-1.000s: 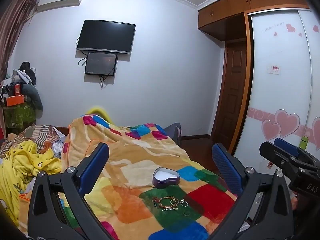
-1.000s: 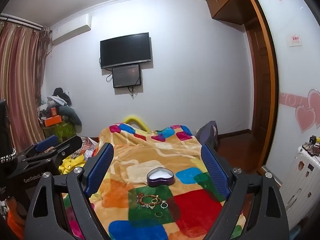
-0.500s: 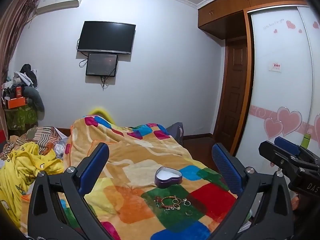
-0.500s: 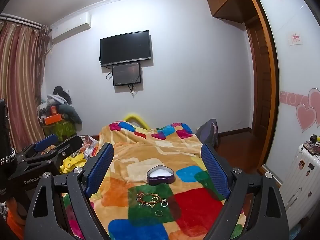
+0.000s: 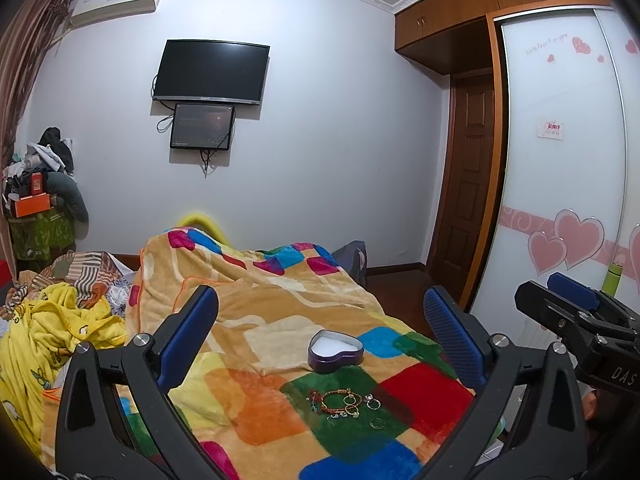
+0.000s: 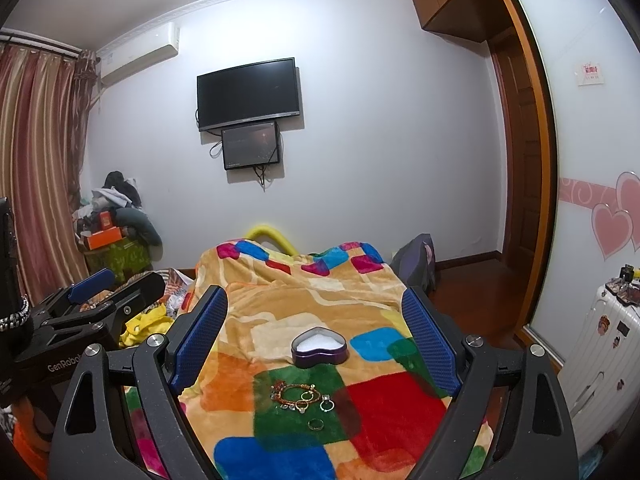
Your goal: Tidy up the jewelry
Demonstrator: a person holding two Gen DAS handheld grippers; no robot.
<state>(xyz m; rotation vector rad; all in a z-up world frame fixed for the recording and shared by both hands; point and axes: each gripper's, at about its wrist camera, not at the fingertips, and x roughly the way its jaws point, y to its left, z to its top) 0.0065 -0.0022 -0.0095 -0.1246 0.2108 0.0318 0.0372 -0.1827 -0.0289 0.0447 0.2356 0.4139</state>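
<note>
Both grippers, left & right, gape wide, empty, hovering above the bed. Rings lie loose on the blanket just before the open box, prob. their home.

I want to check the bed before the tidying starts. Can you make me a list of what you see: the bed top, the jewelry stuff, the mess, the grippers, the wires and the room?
Surface: patchwork blanket covering the bed, rumpled at the far end.
Job's things: open purple heart-shaped box with a white inside; beaded bracelet and several rings in a cluster on the green patch; one ring lying apart, nearer the camera.
Clutter: yellow clothes heaped left of the bed; piled stuff in the corner.
Grippers: left gripper open, empty; right gripper open, empty; both above the bed.
Cables: wires hanging under the small screen.
Surroundings: wall TV, air conditioner, curtain, heart-patterned wardrobe, white suitcase.
</note>
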